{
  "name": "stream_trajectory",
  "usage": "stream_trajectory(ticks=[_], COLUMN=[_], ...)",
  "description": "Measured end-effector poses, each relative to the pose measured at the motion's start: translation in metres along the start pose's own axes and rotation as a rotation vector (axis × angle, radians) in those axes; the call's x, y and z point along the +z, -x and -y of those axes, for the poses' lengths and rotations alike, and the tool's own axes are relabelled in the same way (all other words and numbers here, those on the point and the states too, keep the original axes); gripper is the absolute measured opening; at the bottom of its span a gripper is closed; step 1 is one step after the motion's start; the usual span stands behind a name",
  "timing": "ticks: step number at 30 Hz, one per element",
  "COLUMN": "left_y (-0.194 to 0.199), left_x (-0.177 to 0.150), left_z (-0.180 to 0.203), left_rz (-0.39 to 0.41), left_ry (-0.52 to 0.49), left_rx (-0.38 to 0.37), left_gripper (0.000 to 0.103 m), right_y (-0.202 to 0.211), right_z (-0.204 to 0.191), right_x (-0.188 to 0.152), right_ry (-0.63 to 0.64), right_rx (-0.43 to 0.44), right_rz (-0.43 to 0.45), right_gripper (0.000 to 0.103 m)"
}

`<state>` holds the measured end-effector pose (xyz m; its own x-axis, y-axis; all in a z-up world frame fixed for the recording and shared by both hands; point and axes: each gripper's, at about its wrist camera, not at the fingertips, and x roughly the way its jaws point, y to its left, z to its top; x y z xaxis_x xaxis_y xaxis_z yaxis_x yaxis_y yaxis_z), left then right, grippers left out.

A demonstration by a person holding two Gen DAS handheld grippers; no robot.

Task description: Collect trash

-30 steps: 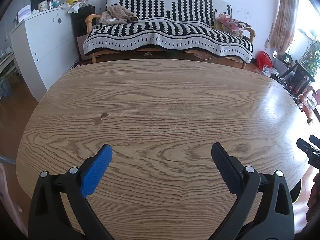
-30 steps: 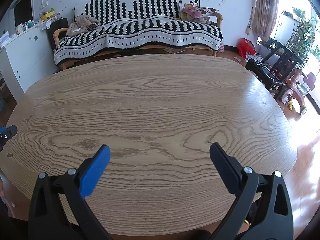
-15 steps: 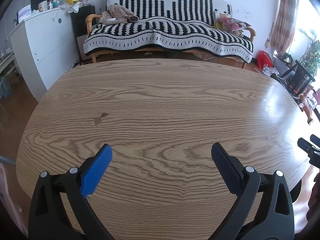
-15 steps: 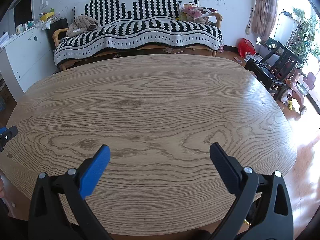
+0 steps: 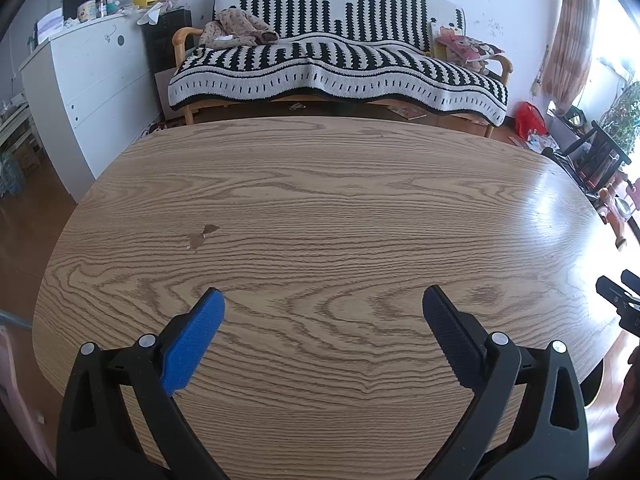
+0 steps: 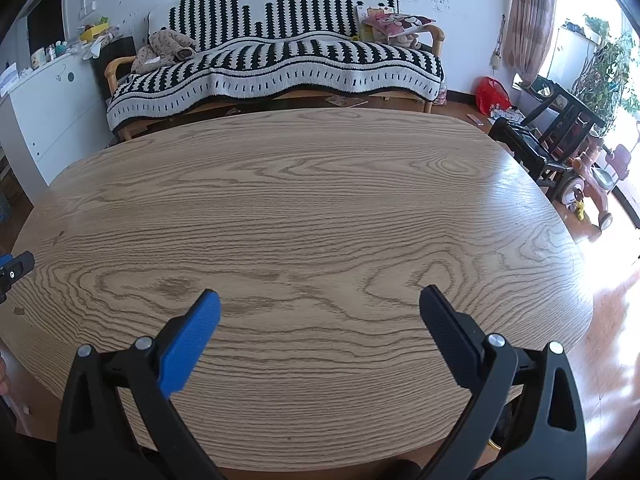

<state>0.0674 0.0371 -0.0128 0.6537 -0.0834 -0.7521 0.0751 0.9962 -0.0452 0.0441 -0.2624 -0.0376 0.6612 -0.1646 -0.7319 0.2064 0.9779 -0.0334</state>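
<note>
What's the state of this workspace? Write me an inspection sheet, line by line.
Surface: oval wood-grain table, bare apart from a small brown chipped mark left of centre.
Job's things: nothing seen; no trash or bin on the table.
Clutter: nothing seen on the table; small scraps on the floor by the sofa.
Grippers: left gripper and right gripper both open and empty, fingers spread above the near edge.
Cables: nothing seen.
Surroundings: sofa under a black-and-white striped blanket, white cabinet, red bag, ride-on toy, plants by the window.
</note>
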Motion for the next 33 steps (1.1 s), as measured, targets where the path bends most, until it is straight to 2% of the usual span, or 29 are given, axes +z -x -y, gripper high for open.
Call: stream_trajectory(ticks=[11,33], left_y=[0.0013,0.0041], left_x=[-0.0015,-0.004], left_z=[0.0019,0.0078], left_rz=[-0.001,0.005], left_ry=[-0.018,-0.037], left_rx=[0.037,0.03], left_gripper=[0.096,0.096], right_y=[0.0002,-0.0005], right_z=[0.0004,-0.0018], right_x=[0.0001,-0.0013], right_ry=[0.0,0.009], right_rx=[-0.001,-0.005], right_rz=[0.0,-0.004], right_gripper=[0.096,0.096])
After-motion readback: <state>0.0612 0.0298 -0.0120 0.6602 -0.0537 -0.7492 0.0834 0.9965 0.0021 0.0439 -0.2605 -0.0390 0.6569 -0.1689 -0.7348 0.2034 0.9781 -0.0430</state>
